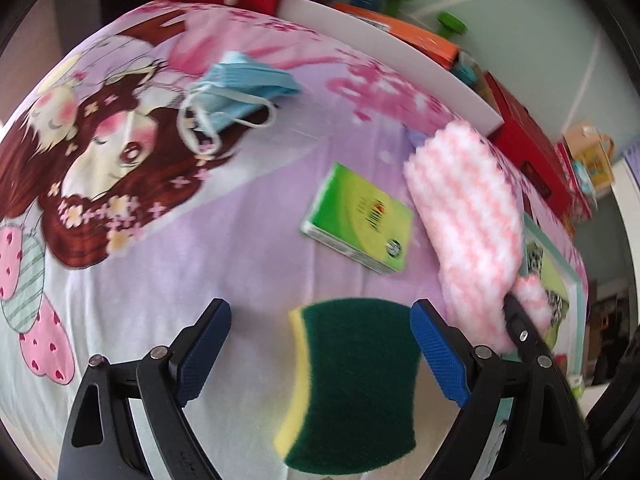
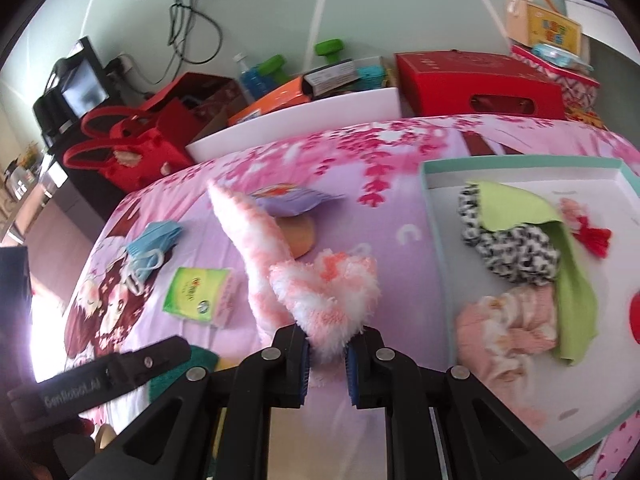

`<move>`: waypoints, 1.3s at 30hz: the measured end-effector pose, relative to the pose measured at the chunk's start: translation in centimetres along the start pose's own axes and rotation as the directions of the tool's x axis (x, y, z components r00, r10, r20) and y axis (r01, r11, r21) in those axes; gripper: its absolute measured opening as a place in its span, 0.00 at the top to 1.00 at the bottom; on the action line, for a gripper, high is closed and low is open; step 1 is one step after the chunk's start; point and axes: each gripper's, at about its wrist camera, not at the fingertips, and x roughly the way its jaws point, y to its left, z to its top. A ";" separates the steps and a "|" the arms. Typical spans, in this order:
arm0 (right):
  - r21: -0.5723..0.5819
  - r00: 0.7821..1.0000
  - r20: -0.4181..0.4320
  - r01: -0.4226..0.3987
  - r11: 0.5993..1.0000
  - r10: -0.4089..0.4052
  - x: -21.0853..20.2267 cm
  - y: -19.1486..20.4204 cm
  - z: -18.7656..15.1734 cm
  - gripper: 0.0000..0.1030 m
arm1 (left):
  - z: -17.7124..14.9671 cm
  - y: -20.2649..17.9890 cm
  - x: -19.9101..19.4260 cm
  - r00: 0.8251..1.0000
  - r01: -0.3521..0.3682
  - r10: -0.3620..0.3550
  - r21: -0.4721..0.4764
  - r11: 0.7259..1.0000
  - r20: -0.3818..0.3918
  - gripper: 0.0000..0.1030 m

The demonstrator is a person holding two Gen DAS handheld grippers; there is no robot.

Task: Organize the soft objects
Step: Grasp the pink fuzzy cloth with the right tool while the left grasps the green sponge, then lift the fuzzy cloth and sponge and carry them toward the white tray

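Note:
My left gripper [image 1: 320, 320] is open above a green and yellow sponge [image 1: 356, 388] that lies on the bed between its fingers. My right gripper [image 2: 326, 350] is shut on a fluffy pink and white sock [image 2: 320, 296], which hangs lifted over the bed; the sock also shows in the left wrist view [image 1: 468, 220]. A white tray with a teal rim [image 2: 432, 216] at the right holds a black and white fabric [image 2: 512, 248], a green cloth [image 2: 560, 248] and a pink cloth [image 2: 508, 328]. A blue face mask [image 1: 240, 88] and a green tissue pack [image 1: 360, 216] lie on the bed.
The bed has a pink and purple cartoon sheet [image 1: 200, 260]. A white board [image 2: 296, 124] runs along its far edge, with red bags [image 2: 140, 144], a red box [image 2: 480, 84] and other clutter behind. A purple packet [image 2: 296, 200] and a tan disc [image 2: 300, 236] lie beyond the sock.

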 end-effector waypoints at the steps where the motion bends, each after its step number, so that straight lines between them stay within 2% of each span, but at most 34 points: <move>1: 0.005 1.000 0.001 0.005 1.000 -0.005 -0.1 -0.3 0.1 0.85 | -0.1 -0.4 0.1 1.000 0.000 0.000 0.020 1.000 -0.006 0.11; 13: 0.044 0.999 0.005 0.039 0.998 -0.039 -0.4 -2.3 0.4 0.85 | -1.1 -3.4 1.5 0.998 -0.018 0.029 0.181 0.983 -0.061 0.11; 21: 0.050 0.999 -0.003 0.043 0.998 -0.042 -0.4 -2.5 0.4 0.85 | -1.8 -5.4 3.0 0.988 -0.130 0.149 0.286 0.949 -0.045 0.11; 23: 0.054 0.999 -0.006 0.042 0.998 -0.042 -0.3 -2.6 0.4 0.85 | -1.9 -5.6 3.1 0.986 -0.147 0.165 0.297 0.944 -0.034 0.12; 25: 0.055 0.999 -0.008 0.044 0.998 -0.043 -0.3 -2.6 0.4 0.85 | -2.0 -5.8 3.2 0.984 -0.158 0.174 0.305 0.939 -0.028 0.17; 27: 0.054 0.999 -0.009 0.045 0.998 -0.045 -0.3 -2.6 0.3 0.85 | -1.8 -6.3 3.2 0.981 -0.177 0.192 0.314 0.933 -0.017 0.31; 30: 0.052 0.999 -0.011 0.045 0.998 -0.044 -0.2 -2.5 0.3 0.85 | -2.1 -6.3 2.7 0.978 -0.202 0.210 0.320 0.926 0.012 0.34; 39: 0.048 0.999 -0.019 0.039 0.998 -0.038 0.0 -2.3 0.2 0.85 | -1.5 -5.6 1.5 0.985 -0.171 0.170 0.289 0.942 0.029 0.34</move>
